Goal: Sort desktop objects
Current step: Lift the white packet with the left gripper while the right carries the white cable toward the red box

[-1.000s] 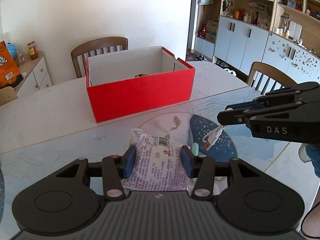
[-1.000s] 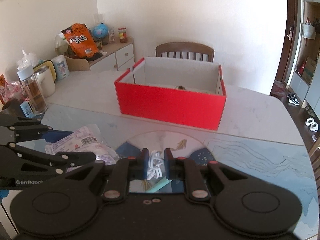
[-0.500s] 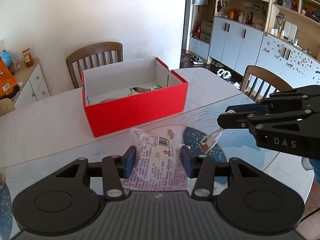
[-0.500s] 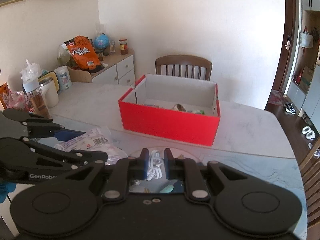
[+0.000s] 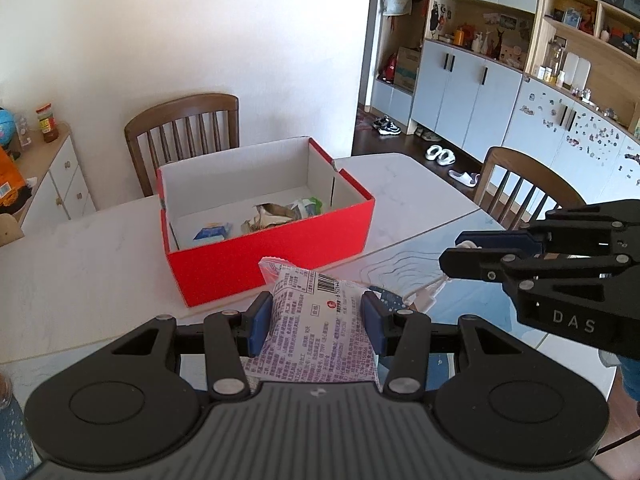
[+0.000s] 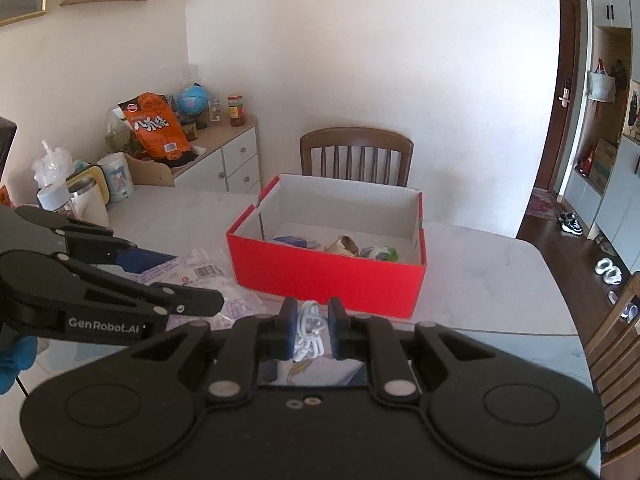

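Observation:
My left gripper (image 5: 317, 322) is shut on a white snack packet (image 5: 316, 328) with purple print and a barcode, held above the table short of the red box (image 5: 276, 256). The open box holds several small items (image 5: 276, 218). At the right of the left wrist view, my right gripper (image 5: 450, 254) carries a dangling white cable (image 5: 426, 294). In the right wrist view my right gripper (image 6: 313, 328) is shut on that bunched white cable (image 6: 309, 330), in front of the red box (image 6: 328, 280). The left gripper (image 6: 200, 296) with the packet (image 6: 200, 272) shows at left.
A white marble table (image 6: 488, 280) carries the box, with a blue patterned mat (image 5: 472, 292) near me. Wooden chairs (image 5: 184, 128) (image 5: 524, 188) stand behind and right. A sideboard (image 6: 224, 152) holds an orange snack bag (image 6: 156, 128); bottles and jars (image 6: 60, 200) stand at the table's left.
Both grippers have risen with their loads and the view now looks down into the red box, whose contents have come into sight. Both grips are unchanged.

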Demonstrator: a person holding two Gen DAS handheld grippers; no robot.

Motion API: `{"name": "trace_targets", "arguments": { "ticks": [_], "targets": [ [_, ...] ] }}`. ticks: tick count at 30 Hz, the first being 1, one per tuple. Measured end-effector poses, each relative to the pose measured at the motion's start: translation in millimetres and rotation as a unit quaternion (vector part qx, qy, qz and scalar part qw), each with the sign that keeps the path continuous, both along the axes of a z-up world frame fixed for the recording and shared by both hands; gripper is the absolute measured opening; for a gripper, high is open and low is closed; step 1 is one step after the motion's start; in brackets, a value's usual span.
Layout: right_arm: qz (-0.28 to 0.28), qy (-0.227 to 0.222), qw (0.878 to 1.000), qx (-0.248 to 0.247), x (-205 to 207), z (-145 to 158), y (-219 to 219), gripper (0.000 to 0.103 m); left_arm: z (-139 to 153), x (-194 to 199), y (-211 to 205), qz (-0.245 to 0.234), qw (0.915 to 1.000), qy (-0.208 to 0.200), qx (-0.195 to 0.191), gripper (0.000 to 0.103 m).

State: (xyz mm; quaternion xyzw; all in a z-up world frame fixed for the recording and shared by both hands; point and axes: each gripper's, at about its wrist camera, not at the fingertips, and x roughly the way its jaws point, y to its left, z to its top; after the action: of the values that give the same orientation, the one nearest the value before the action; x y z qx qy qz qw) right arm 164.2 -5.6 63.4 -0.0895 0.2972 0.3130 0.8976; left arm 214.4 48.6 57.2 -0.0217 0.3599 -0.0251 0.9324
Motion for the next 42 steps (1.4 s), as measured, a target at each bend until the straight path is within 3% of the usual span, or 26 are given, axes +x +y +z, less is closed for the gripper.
{"name": "trace_targets", "arguments": {
  "ticks": [21,42],
  "targets": [
    [-0.02,-0.018,1.0,0.003,56,19,22,0.015,9,60,32,-0.004,1.0,-0.001,-0.003,0.047],
    [-0.037,-0.027,0.999,0.0,126,18,47,0.015,2,127,65,-0.004,0.9999,0.005,0.008,0.047]
  ]
}}
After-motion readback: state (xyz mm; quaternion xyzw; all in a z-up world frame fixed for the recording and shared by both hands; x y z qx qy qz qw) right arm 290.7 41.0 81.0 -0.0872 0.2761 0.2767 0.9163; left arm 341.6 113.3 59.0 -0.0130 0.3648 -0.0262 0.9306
